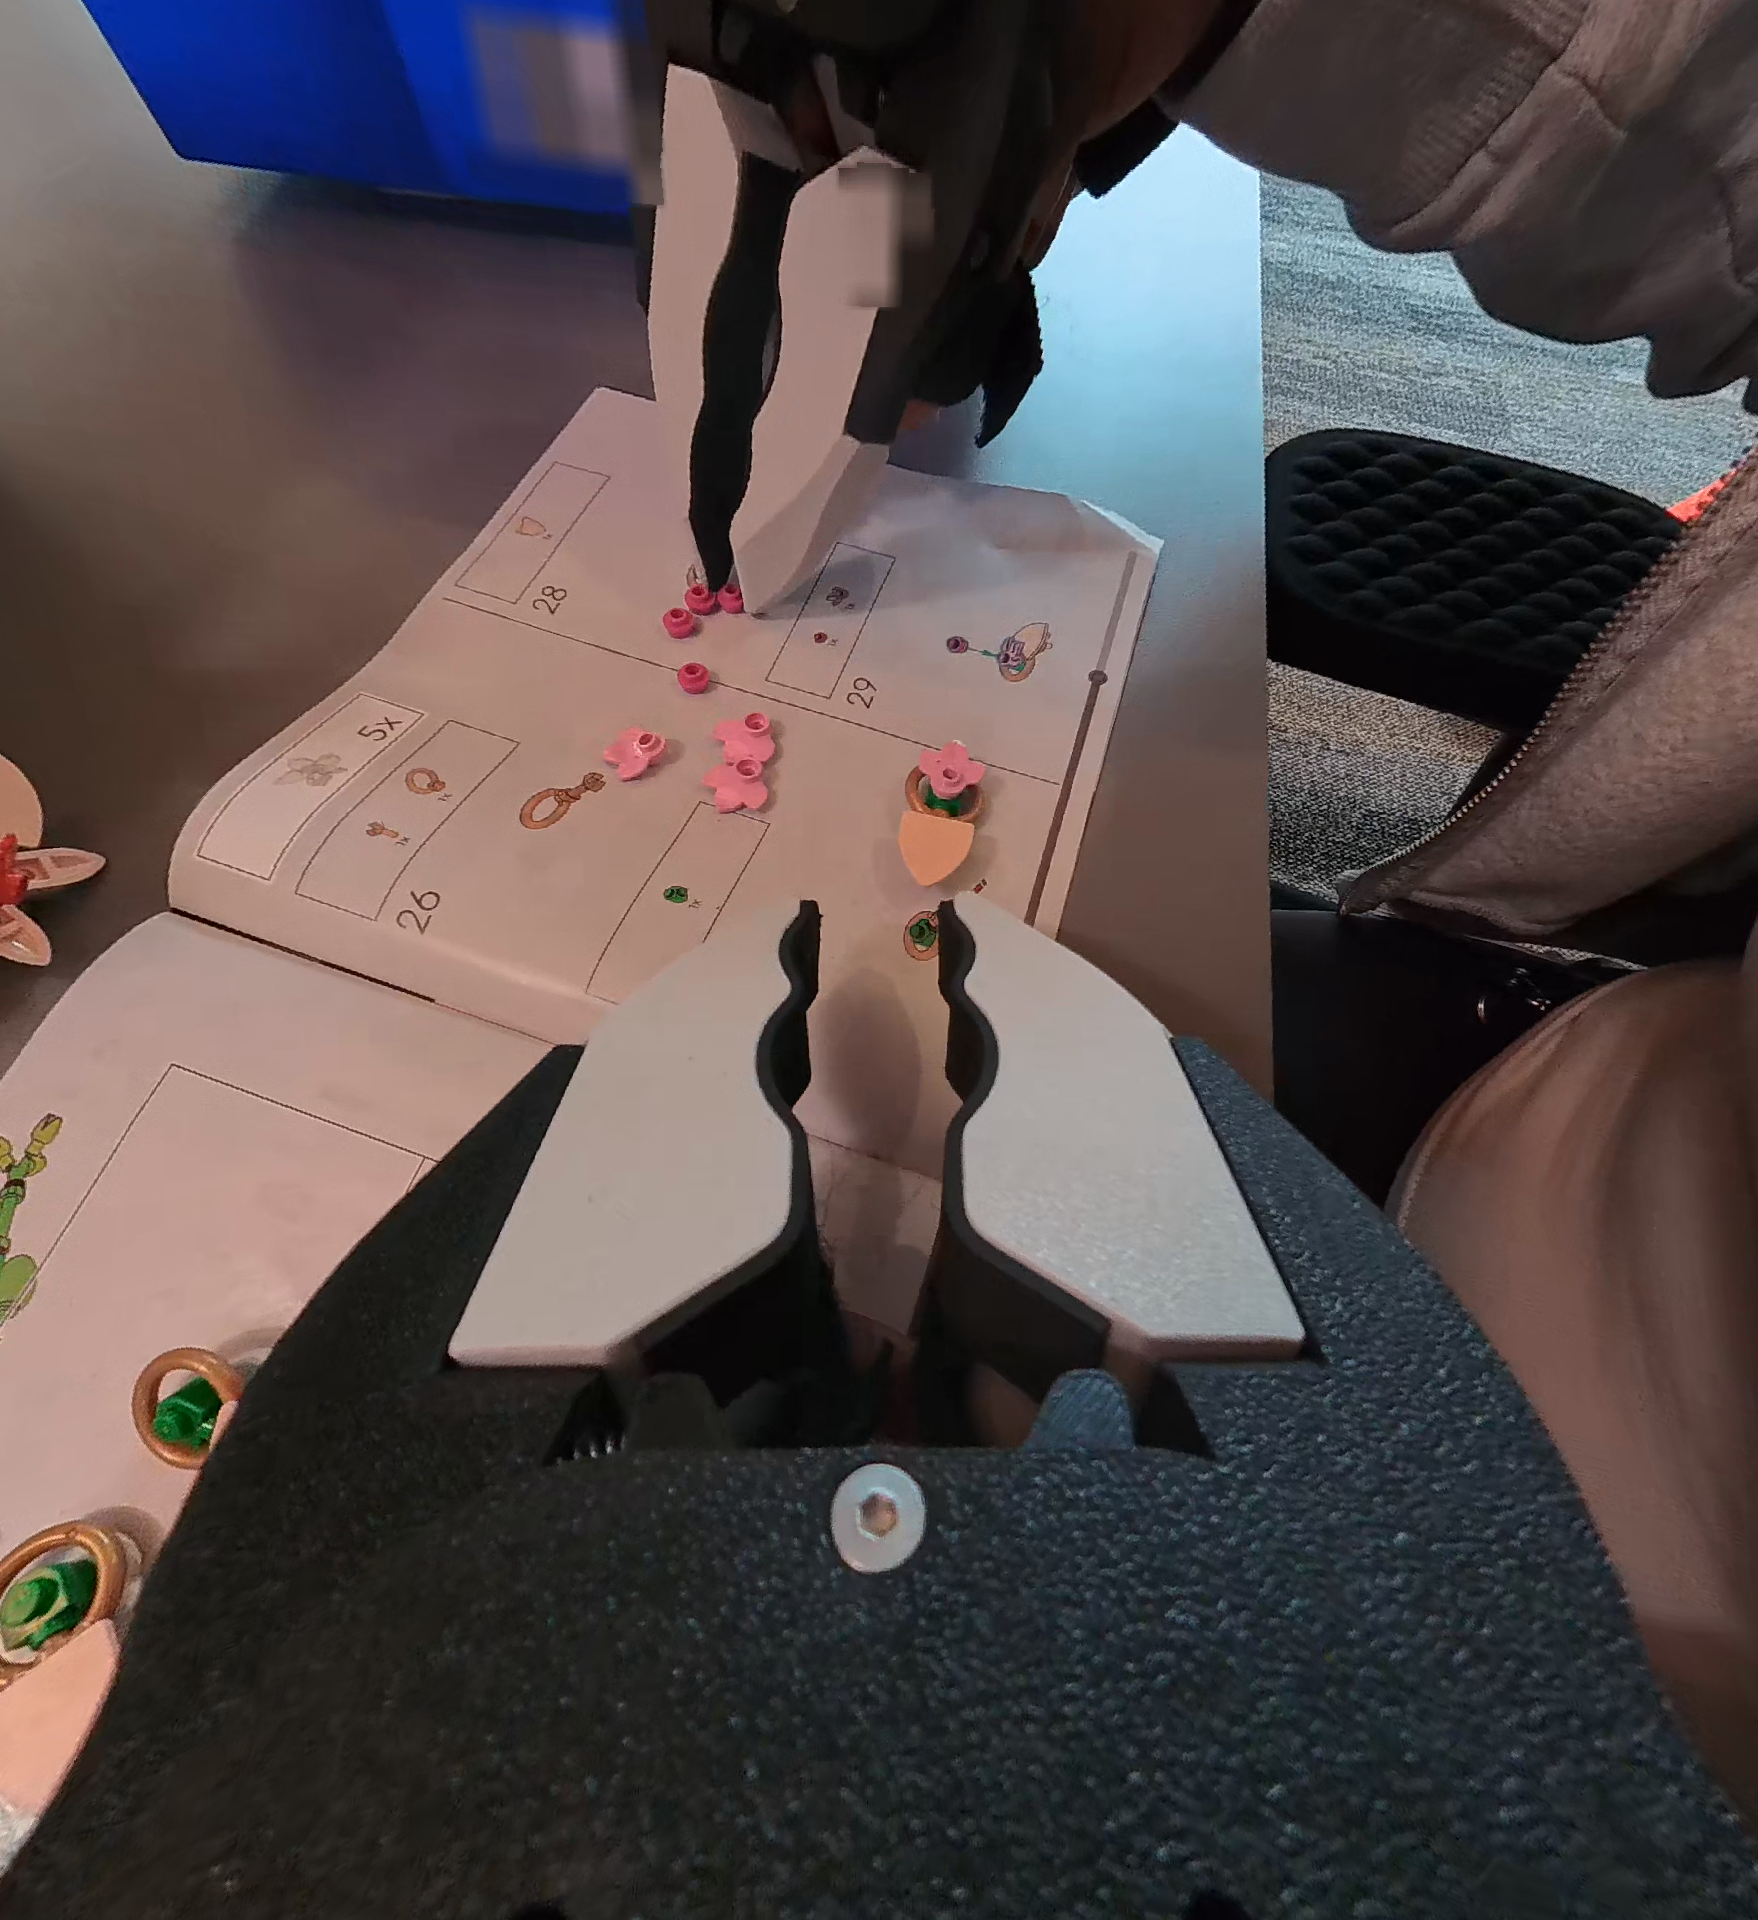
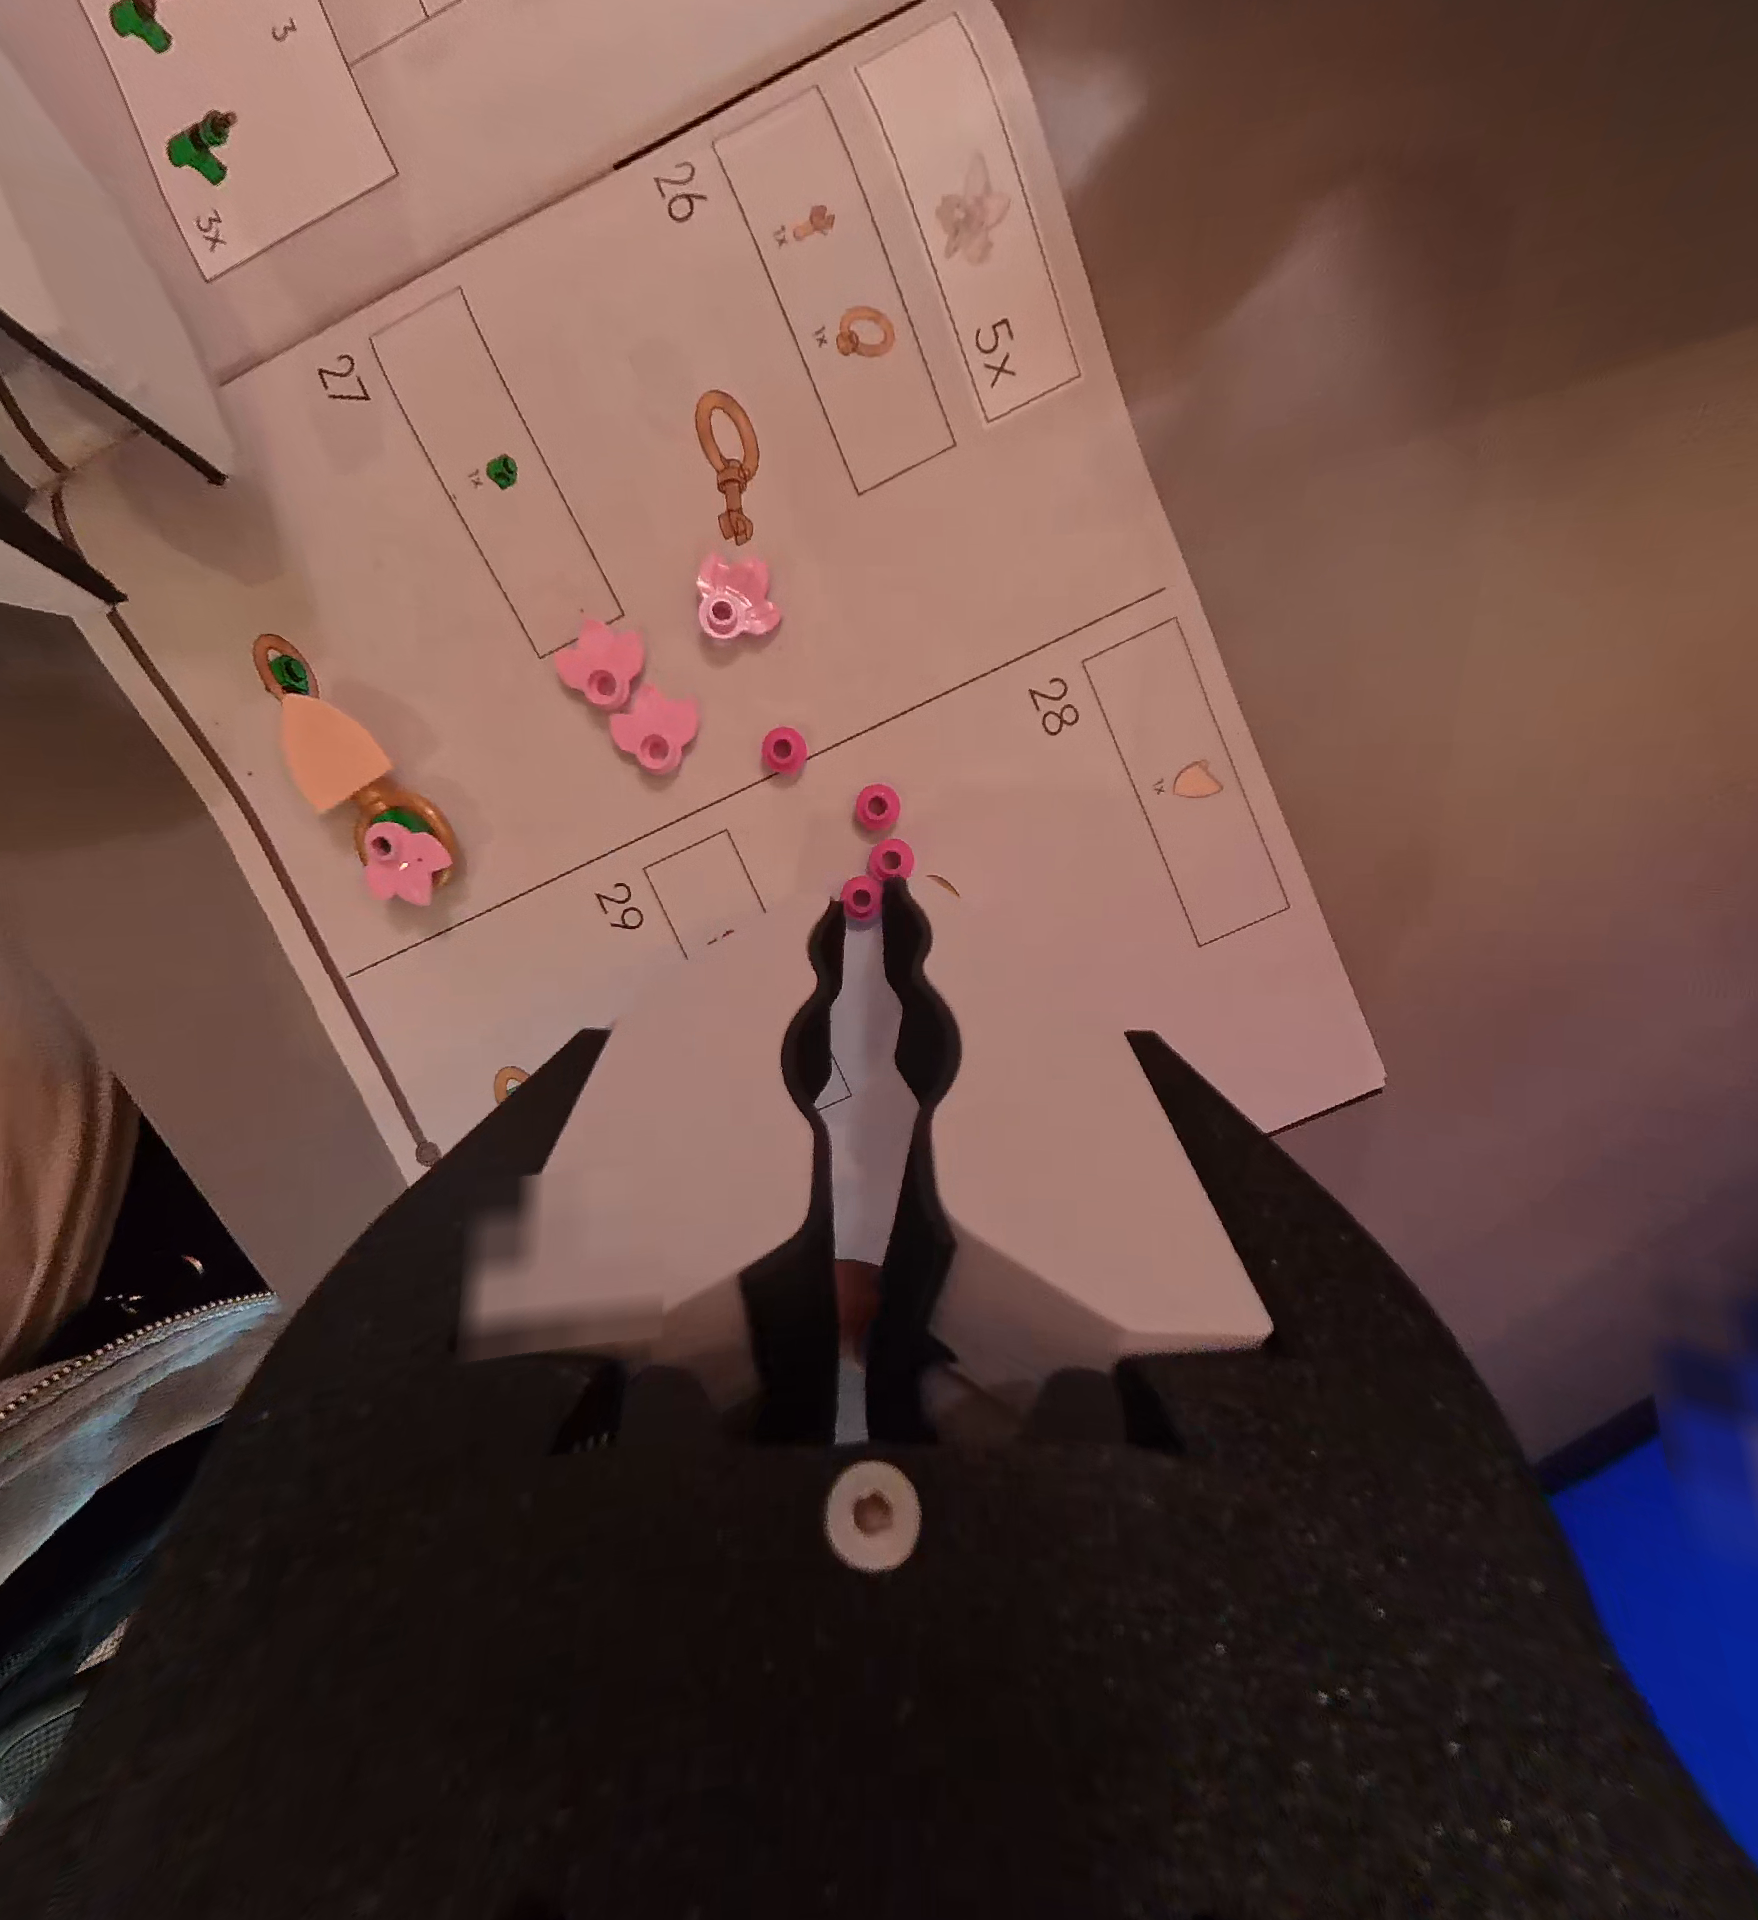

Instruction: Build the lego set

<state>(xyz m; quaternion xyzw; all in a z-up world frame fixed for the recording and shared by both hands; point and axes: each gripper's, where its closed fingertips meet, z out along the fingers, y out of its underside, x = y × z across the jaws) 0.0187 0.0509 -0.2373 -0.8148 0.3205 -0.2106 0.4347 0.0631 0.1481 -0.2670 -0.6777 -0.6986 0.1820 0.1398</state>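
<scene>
The left tongs sit low over the open booklet with their tips apart and nothing in them. The right tongs pinch a small dark pink round piece near the booklet's far edge, with three more beside it. The booklet lies on a grey surface beside a blue box.

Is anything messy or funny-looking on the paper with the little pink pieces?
Nothing looks broken. The instruction booklet bulges up near its fold instead of lying flat, and the small dark pink round pieces and pale pink flower pieces lie scattered loose over its printed page.
</scene>
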